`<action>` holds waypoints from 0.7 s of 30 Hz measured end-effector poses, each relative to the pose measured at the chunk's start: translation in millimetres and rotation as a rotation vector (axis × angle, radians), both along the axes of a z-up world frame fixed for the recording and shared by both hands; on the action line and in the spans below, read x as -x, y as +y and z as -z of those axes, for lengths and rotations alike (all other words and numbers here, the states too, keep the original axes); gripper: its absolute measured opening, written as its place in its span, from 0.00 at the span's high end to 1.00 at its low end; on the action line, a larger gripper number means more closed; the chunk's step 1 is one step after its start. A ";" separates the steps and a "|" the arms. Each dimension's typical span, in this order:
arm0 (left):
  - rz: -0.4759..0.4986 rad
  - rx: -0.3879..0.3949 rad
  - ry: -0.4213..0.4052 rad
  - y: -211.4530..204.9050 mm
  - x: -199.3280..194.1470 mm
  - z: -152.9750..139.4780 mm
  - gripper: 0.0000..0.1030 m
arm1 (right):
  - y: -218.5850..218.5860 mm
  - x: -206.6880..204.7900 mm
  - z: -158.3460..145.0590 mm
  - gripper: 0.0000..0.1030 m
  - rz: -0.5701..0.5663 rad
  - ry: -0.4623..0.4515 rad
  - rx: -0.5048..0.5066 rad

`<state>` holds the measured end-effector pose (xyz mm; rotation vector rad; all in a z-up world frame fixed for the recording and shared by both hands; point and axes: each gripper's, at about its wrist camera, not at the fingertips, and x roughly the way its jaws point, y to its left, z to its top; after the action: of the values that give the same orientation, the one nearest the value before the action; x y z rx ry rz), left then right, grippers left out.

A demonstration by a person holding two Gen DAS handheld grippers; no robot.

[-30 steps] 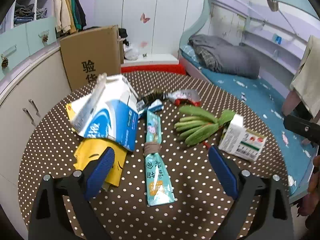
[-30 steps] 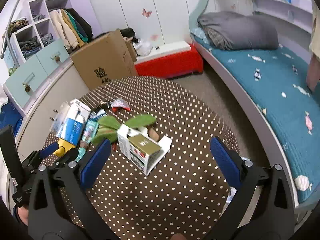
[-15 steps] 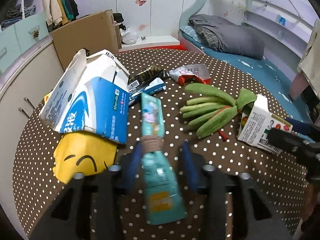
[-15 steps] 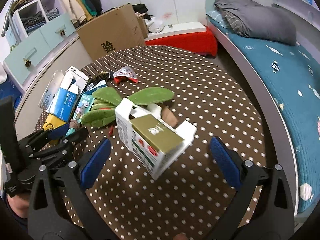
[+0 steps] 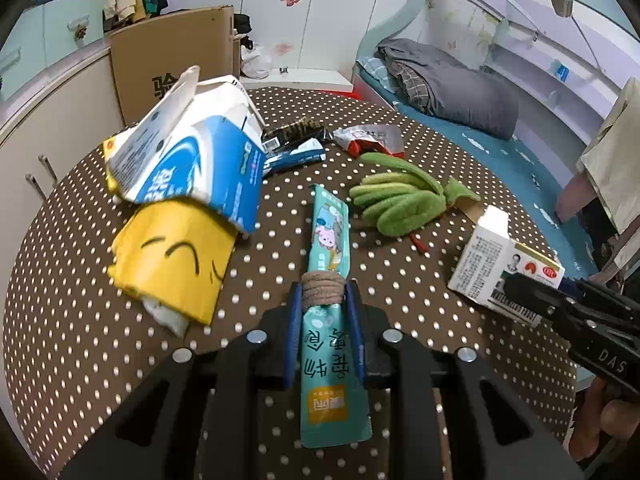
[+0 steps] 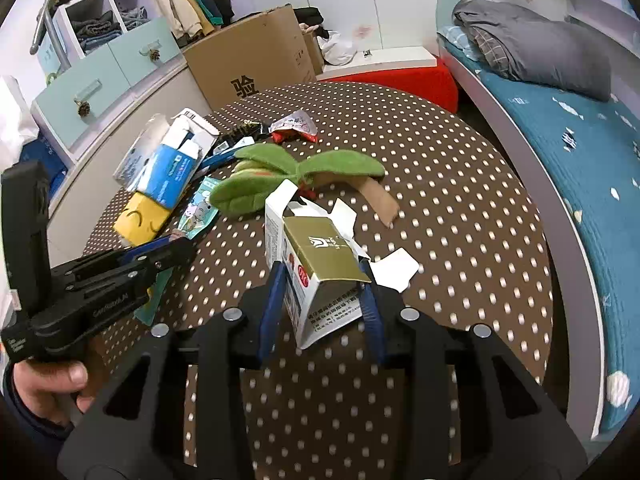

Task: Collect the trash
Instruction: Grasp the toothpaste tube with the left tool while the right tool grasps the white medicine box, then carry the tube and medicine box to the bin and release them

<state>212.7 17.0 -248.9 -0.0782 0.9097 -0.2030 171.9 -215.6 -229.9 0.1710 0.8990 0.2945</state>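
Black gripper frames with silver screws, blue-padded fingers, dark blue sleeve.

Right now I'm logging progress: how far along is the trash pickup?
Nothing looks cleared yet. The left hand-held gripper has just closed on the teal snack pouch; the right hand-held gripper has just closed on the white-and-gold carton. The blue-white box, yellow wrapper and red wrapper remain.
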 end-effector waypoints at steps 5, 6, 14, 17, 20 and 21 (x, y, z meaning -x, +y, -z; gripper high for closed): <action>0.009 -0.002 0.008 -1.0 8.5 0.0 0.79 | -3.5 8.4 2.9 0.62 -0.007 0.013 -0.011; 0.012 -0.012 0.014 -2.5 7.5 1.7 0.78 | -2.9 8.4 4.1 0.59 -0.014 0.017 -0.012; 0.027 -0.023 0.013 -8.5 -5.5 -0.9 0.79 | 3.3 -0.1 8.6 0.56 -0.021 0.018 -0.003; 0.014 -0.005 0.001 -5.0 3.7 -5.0 0.80 | 3.4 5.9 4.6 0.57 -0.032 0.003 -0.031; -0.008 0.020 -0.010 -0.4 13.7 -11.5 0.80 | -3.7 13.5 -4.9 0.57 -0.019 -0.027 -0.059; -0.013 0.026 -0.016 0.5 16.7 -14.3 0.80 | -6.3 15.2 -9.2 0.57 -0.014 -0.037 -0.067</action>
<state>196.0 17.5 -234.6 -0.1063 0.8910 -0.2030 156.7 -221.8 -220.7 0.2207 0.8545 0.3396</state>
